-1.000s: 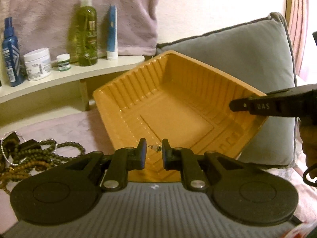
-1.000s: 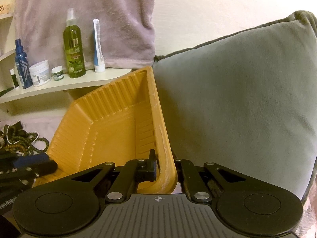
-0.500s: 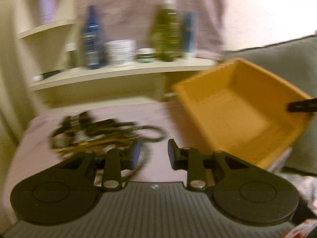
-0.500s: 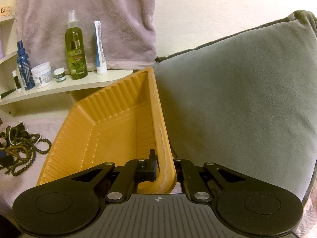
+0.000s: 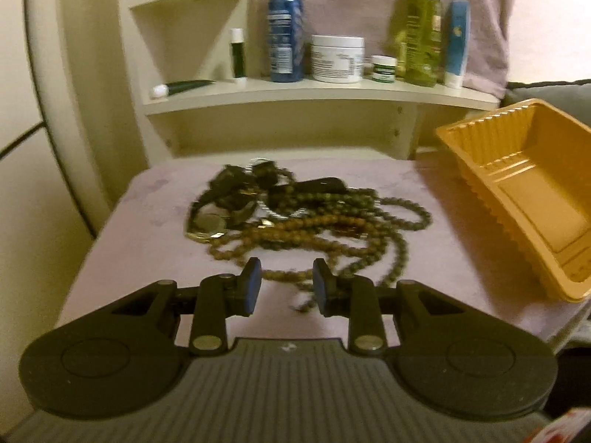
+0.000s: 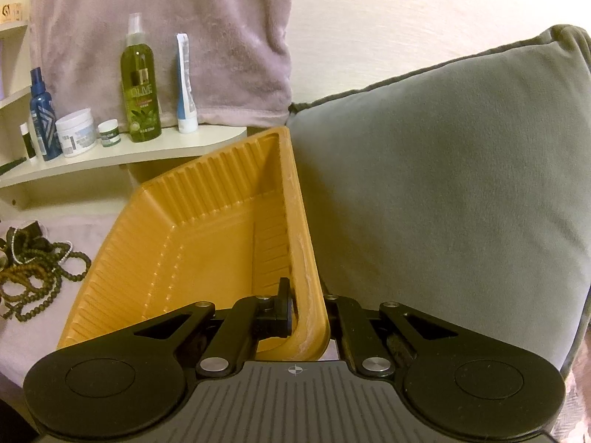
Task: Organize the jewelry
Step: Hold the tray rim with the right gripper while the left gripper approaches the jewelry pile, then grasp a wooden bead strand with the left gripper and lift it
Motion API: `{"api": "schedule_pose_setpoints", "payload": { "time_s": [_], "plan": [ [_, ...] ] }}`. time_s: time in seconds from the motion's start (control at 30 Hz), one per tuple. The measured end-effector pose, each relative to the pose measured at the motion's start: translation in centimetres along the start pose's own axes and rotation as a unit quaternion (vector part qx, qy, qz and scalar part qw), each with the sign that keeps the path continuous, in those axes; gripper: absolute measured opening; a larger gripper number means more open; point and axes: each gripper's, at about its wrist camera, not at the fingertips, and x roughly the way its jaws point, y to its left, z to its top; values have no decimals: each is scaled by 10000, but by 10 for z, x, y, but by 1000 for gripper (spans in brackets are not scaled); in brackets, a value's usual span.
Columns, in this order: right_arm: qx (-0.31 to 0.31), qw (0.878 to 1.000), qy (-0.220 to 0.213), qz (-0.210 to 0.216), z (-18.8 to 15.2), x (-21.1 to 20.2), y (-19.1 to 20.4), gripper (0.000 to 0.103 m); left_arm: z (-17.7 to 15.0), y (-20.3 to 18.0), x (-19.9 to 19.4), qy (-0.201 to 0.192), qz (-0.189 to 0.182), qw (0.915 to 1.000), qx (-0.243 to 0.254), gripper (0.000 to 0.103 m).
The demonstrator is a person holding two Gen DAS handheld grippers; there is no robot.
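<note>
orange ribbed plastic, the tray (image 6: 207,229) stands tipped up against the grey cushion (image 6: 443,192), and the right gripper (image 6: 308,317) is clenched on its near rim, one finger inside the wall and one outside. the left gripper (image 5: 286,288) hangs low over the near edge of the jewelry pile (image 5: 295,217), its fingers (image 5: 251,288) released and parted with nothing between them; a loop of the bead necklaces (image 5: 369,243) shows in the gap behind them, not pinched as far as the view tells. the pile lies on the mauve-covered bench (image 5: 140,243), well left of the tray: brown and dark green bead strands tangled with a gold-rimmed wristwatch (image 5: 207,225) and some dark pieces too blurred to name. the step in hand looks like picking the next piece to carry to the tray. to do it well, it seems best to choose one strand at the pile's near edge, set the fingers either side of it and close on that strand alone, since the loops cross one another and a careless pinch would likely drag the whole knot along. lifting slowly should show whether other pieces cling. the right side should keep the tray steady and tilted open toward the pile, so that the drop lands inside its floor.
</note>
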Motion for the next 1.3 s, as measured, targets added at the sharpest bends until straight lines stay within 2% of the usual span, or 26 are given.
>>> {"api": "schedule_pose_setpoints", "payload": {
  "time_s": [0.1,0.27,0.37,0.57,0.7,0.83,0.93,1.0,1.03,1.13,1.3],
  "plan": [
    [-6,10000,16,-7,0,0,0,5,-2,-14,0,-22,-264,9996,117,26],
    [-27,10000,27,-2,1,1,0,5,-2,-30,13,8,-312,9991,302,26],
    [-37,10000,20,4,1,1,0,5,0,-30,16,-77,-201,9992,343,26],
    [-33,10000,19,-2,0,0,0,5,7,-12,27,-48,256,9992,300,26],
    [-36,10000,19,-5,0,0,0,5,12,-3,36,-48,531,9970,555,26],
    [-44,10000,25,-15,0,1,0,5,11,6,46,43,665,9951,733,27],
    [-47,10000,37,-22,0,2,0,5,11,14,52,121,544,9960,702,26],
    [-57,10000,44,-23,0,3,0,5,12,16,52,123,503,9959,738,23],
    [-55,10000,47,-21,0,3,0,5,13,15,51,123,517,9957,755,16],
    [-59,10000,44,-21,0,4,0,5,14,13,44,66,489,9951,854,7],
    [-54,10000,32,-3,0,3,0,5,19,11,25,-100,415,9949,917,6]
  ]
}}
